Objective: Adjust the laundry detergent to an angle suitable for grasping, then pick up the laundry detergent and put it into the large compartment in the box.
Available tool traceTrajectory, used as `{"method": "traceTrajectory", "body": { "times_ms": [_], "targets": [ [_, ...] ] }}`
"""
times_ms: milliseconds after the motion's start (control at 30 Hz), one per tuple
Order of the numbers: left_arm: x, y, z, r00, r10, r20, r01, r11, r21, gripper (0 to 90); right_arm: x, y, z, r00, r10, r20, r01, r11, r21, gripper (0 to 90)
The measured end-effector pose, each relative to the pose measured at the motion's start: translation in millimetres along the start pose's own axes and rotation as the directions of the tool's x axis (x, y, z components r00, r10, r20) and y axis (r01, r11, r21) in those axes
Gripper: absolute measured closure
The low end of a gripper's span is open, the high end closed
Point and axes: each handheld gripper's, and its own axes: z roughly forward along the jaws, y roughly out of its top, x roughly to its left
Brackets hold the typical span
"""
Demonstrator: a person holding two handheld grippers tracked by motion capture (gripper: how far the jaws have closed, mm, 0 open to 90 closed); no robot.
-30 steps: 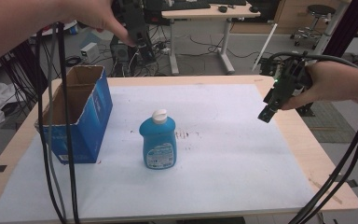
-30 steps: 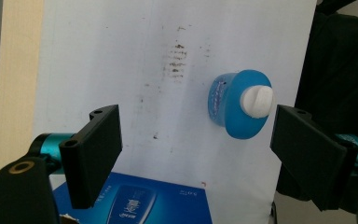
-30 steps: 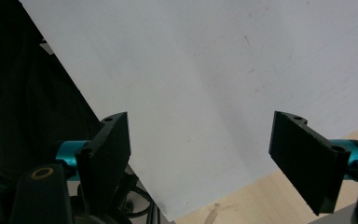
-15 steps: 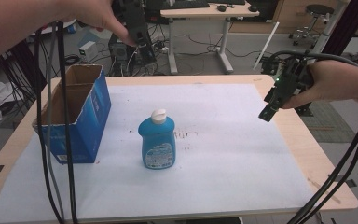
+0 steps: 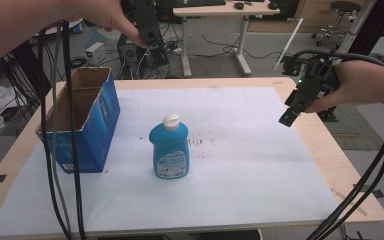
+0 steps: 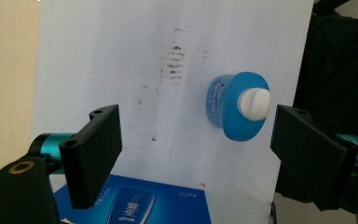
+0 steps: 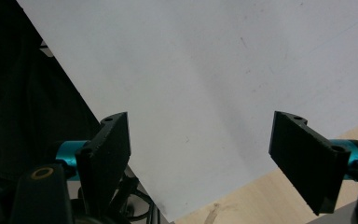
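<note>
A blue dish-soap bottle (image 5: 169, 147) with a white cap stands upright near the middle of the white sheet (image 5: 240, 170). From above, the left gripper view shows that bottle (image 6: 237, 106) beyond my open left gripper (image 6: 198, 154), nothing between its jaws. In the high view the left gripper (image 5: 150, 30) is held high over the table's far edge. My right gripper (image 5: 300, 102) hovers above the sheet's right side, tilted down. Its jaws (image 7: 200, 154) stand wide open over bare white sheet.
An open blue cardboard box (image 5: 82, 120) stands at the left of the table, its printed side (image 6: 135, 203) under the left gripper. Black cables (image 5: 60, 150) hang down in front at left. The wooden table edge (image 5: 350, 170) borders the sheet on the right.
</note>
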Motion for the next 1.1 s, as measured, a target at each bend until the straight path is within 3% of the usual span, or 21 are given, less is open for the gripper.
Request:
{"method": "traceTrajectory", "body": {
  "times_ms": [600, 933, 1100],
  "targets": [
    [-5.8, -3.7, -5.2, 1.0, 0.001, -0.008, -0.001, 1.0, -0.007, 16.7, 1.4, -4.1, -4.9, 1.0, 0.008, 0.005, -0.008, 1.0, -0.015, 20.0],
    [-20.0, -4.3, -5.5, 0.9993, 0.036, 0.005, -0.036, 0.9993, 0.003, 16.7, 0.1, -5.4, -6.0, 1.0, 0.001, 0.007, -0.001, 1.0, -0.021, 20.0],
    [-30.6, -5.4, 3.8, 0.9985, 0.051, 0.021, -0.051, 0.9984, 0.024, 16.7, -0.9, -6.0, -5.3, 0.9999, 0.009, 0.007, -0.009, 1.0, -0.018, 20.0]
  ]
}}
